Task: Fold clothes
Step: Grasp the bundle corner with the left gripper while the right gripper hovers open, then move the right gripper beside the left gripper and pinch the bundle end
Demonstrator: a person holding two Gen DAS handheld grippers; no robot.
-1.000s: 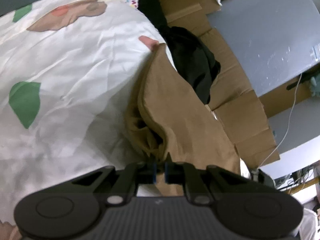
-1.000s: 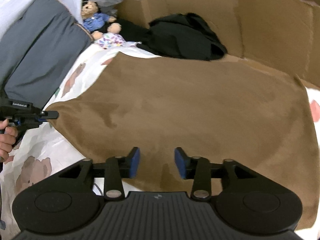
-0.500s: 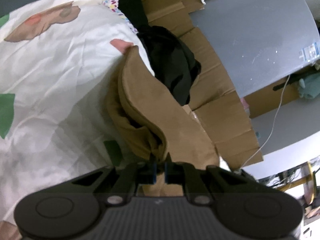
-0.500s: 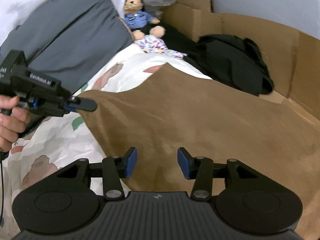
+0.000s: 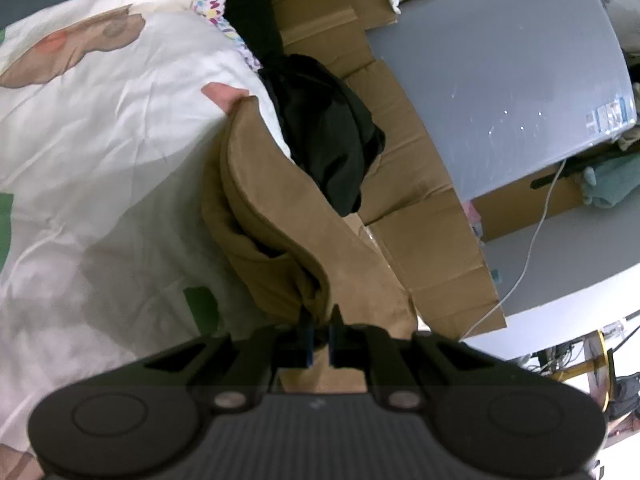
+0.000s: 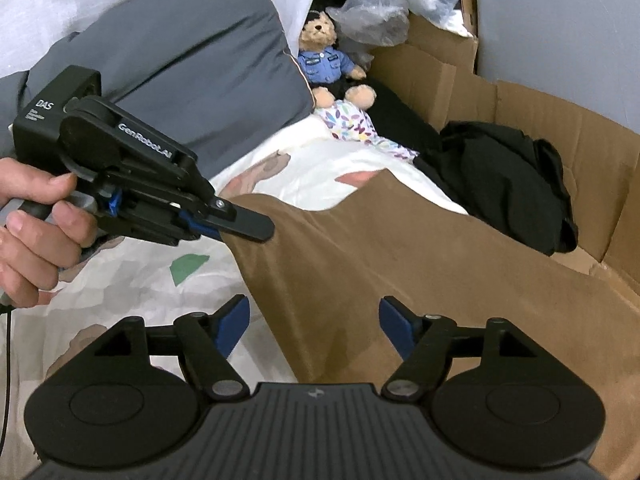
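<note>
Two claws were at work on one brown garment (image 6: pixel 400 280), which lay spread over the white printed bedsheet (image 6: pixel 320 172). Your left claw (image 6: pixel 244 228) was clamped tight on a corner of the brown cloth, lifting that edge off the sheet so it hung in a fold. Your right claw (image 6: pixel 314 322) hovered over the near edge of the garment, its jaws opening, pads pressing on nothing. Beyond lay a black garment (image 6: pixel 508 176) against cardboard (image 6: pixel 580 132), and a teddy bear (image 6: pixel 326 60).

Bed's got a white patterned sheet (image 5: pixel 104 128), flattened cardboard (image 6: pixel 560 128) along the far side, grey wall (image 5: pixel 500 80) behind, grey pillow (image 6: pixel 180 64) far left.
</note>
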